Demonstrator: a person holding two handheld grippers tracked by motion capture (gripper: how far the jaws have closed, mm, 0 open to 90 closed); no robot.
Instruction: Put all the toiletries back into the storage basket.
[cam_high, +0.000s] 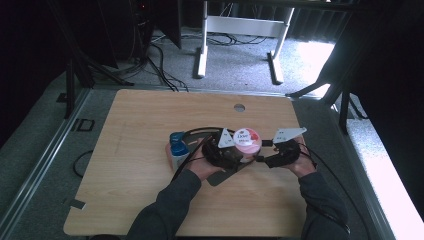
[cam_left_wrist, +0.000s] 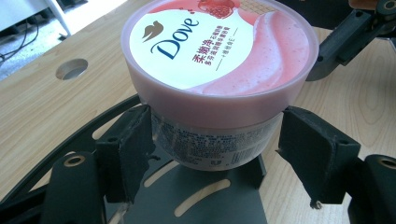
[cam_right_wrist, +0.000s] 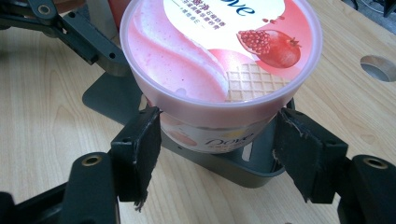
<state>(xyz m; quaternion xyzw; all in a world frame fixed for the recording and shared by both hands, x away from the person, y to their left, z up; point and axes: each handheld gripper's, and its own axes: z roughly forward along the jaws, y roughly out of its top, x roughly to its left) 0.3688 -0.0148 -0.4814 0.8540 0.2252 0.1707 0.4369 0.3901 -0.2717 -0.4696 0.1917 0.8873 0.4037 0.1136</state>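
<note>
Here, nearest the camera in the high view, 2 dark-sleeved forearms come up from the table's near edge, each hand holding a gripper. The left gripper (cam_high: 235, 154) and the right gripper (cam_high: 264, 156) meet from opposite sides at the pink Dove jar (cam_high: 247, 141), which stands a little right of the middle of the wooden table (cam_high: 140, 200).

In the left gripper view, the jar (cam_left_wrist: 219, 70) sits between the 2 black jaws with its pink lid (white label, blue Dove lettering) facing up. The left-hand pad lies against the jar's printed wall just under the lid rim; the right-hand pad stands right at the wall, though whether it presses I cannot tell. The jaws are spread wide, about the jar's width. The jar stands on a dark grey slotted plate (cam_left_wrist: 210, 196).

In the right gripper view, the jar (cam_right_wrist: 219, 56) again sits between wide-set jaws, both pads close against its wall below the lid; contact looks likely but a firm clamp is not certain. The same grey plate (cam_right_wrist: 233, 170) lies beneath.

Just left of the left hand stands a blue-capped bottle (cam_high: 178, 150). Farther back, a round hole (cam_high: 239, 107) pierces the tabletop, and beyond the far edge white desk legs (cam_high: 240, 40) stand on grey floor.
</note>
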